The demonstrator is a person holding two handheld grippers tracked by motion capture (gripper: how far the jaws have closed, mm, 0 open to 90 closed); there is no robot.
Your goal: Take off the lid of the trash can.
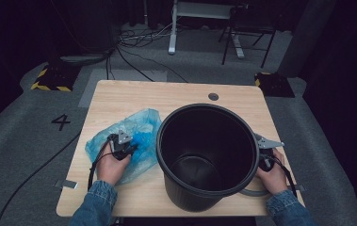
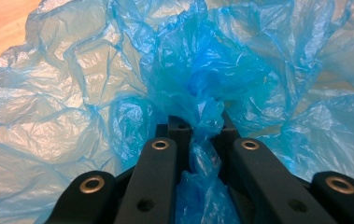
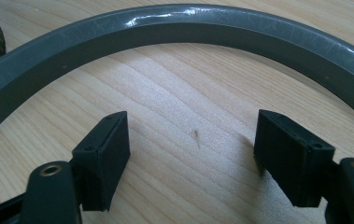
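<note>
**Left claw pinches the blue bag beside the black bin**

From above, the blue plastic bag (image 1: 129, 141) lies on the wooden surface (image 1: 119, 96), just left of the black bin (image 1: 206, 155). The left claw (image 1: 130, 147) sits on the bag; the right claw (image 1: 266, 157) is at the bin's right side, partly hidden, I think.

In the left gripper view, the jaws are clamped on a bunched fold of the bag (image 2: 198, 116).

In the right gripper view, the jaws stand apart over bare wood, with a grey curved ring (image 3: 174, 23) in front of them.

Crinkly glossy plastic bag (image 2: 95, 84), matt wooden table (image 1: 119, 96)
</note>
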